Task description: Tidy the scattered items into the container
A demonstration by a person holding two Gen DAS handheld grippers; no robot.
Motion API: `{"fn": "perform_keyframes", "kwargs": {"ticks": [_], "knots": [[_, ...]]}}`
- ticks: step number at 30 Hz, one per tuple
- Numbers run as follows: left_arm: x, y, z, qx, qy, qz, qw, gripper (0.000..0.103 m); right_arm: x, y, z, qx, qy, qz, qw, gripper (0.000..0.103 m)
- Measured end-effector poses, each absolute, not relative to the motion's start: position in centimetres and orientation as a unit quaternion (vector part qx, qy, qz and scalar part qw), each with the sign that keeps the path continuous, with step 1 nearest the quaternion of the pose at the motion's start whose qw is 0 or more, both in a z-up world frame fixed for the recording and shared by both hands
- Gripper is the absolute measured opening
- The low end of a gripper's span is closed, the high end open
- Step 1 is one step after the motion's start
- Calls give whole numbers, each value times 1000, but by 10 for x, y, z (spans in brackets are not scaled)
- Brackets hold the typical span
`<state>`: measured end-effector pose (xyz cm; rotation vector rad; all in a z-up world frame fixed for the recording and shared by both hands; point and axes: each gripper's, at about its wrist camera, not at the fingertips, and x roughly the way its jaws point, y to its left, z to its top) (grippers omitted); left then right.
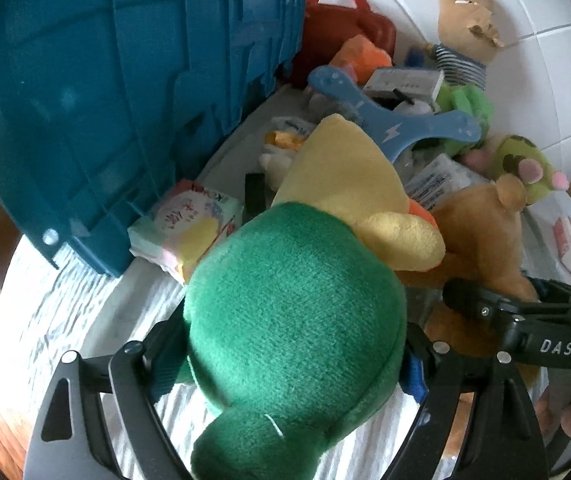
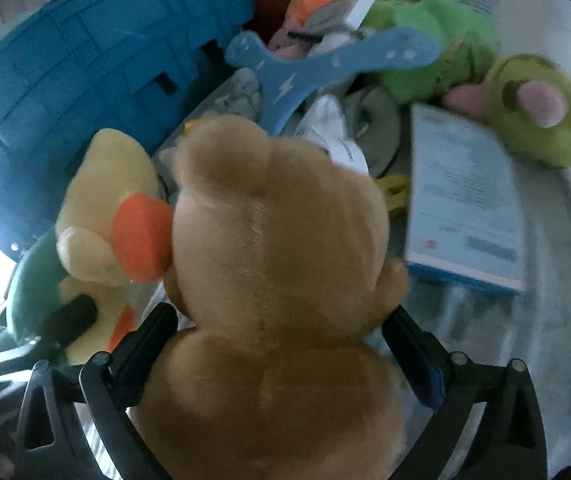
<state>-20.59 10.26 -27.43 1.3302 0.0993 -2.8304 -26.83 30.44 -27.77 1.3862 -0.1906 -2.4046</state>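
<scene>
Two-handed, working just in front of the blue crate [image 1: 97, 92] and not yet lifting anything over its rim. Squeezing the green-and-yellow duck plush [image 1: 293, 312] with the left gripper [image 1: 289, 344], pressing into the round green body, close beside the crate's near corner. Straddling the brown teddy bear [image 2: 277, 280] with the right gripper [image 2: 279, 320], spreading wide to either side of it without visibly pressing — so probably not yet holding it.

Risking several slips from here:
- pinching soft, rounded stuffing and losing it on the way up;
- raising the right gripper before closing and leaving the bear lying beside the crate;
- crowding the two toys together, beak against bear's head, and dragging one along with the other.

Also risking a snag on the blue boomerang-shaped toy [image 1: 389, 128] farther along the crate's wall, or nudging the tissue pack [image 1: 185, 224] lying against the crate's base. Judging the crate's tall side as the main hurdle — clipping its rim and shaking a loosely held toy free.
</scene>
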Motion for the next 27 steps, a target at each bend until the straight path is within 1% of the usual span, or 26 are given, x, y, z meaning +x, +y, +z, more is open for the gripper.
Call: {"fn": "perform_keyframes", "kwargs": {"ticks": [1, 2, 4, 6, 9, 14, 17, 21, 27], "knots": [[-208, 102, -279, 427, 33, -903, 8, 86, -269, 302, -282, 489, -73, -848, 190, 99], [-209, 102, -281, 429, 34, -902, 8, 86, -268, 300, -283, 484, -71, -850, 194, 98], [-208, 100, -284, 428, 38, -903, 7, 86, -263, 298, -278, 469, -64, -859, 196, 92], [-205, 99, -278, 423, 42, -905, 5, 86, -258, 297, -270, 459, -59, -864, 199, 89], [-199, 101, -256, 411, 41, -911, -1, 86, -249, 299, -248, 444, -55, -872, 200, 89], [-182, 104, -192, 380, 41, -924, -10, 86, -232, 305, -186, 411, -54, -888, 198, 88], [-174, 102, -155, 359, 42, -932, -11, 86, -219, 306, -138, 385, -51, -900, 196, 88], [-158, 90, -102, 324, 43, -945, -6, 86, -210, 297, -88, 351, -47, -914, 197, 88], [-139, 68, -46, 278, 38, -960, 15, 86, -203, 276, -21, 292, -36, -932, 213, 88]]}}
